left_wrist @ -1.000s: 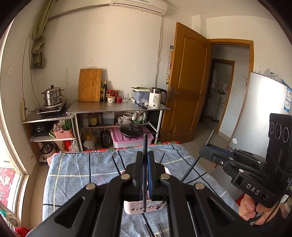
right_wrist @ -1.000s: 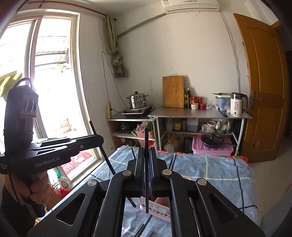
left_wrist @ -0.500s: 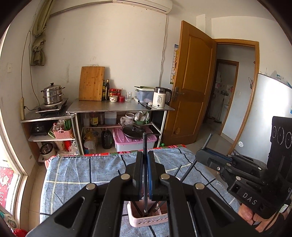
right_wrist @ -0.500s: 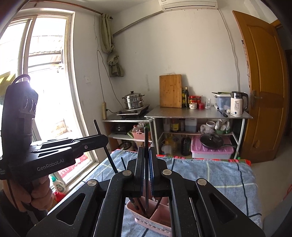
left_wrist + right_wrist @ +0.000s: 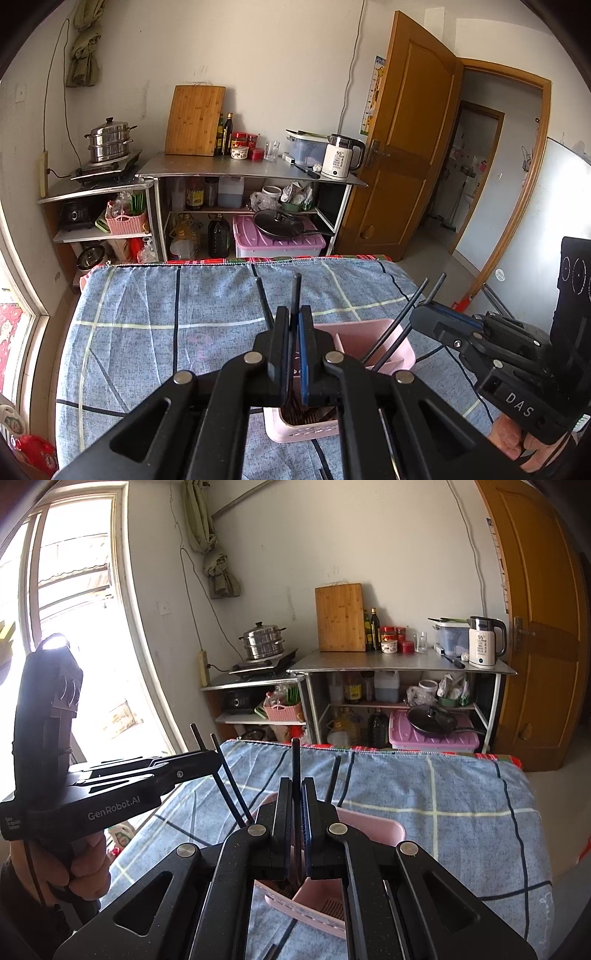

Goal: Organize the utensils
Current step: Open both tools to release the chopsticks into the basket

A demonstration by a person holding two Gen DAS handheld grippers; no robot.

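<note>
Chopstick (image 5: pixel 295 295), one upright in each of my closed grippers (image 5: pixel 294 332) (image 5: pixel 296 805), directly above pink basket (image 5: pixel 369 328): I lower both vertically, releasing inside.

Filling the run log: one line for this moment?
left hand-held gripper: shut on chopstick | right hand-held gripper: shut on chopstick | both over pink holder

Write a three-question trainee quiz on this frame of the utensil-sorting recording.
1. True or false: the left gripper is shut on a thin black chopstick.
2. The slotted pink plastic utensil basket rests on: A) the steel counter B) the blue checked tablecloth C) the floor.
3. Fill in: the right gripper holds a black chopstick that stands nearly ____.

Key: 1 true; 2 B; 3 upright.
</note>
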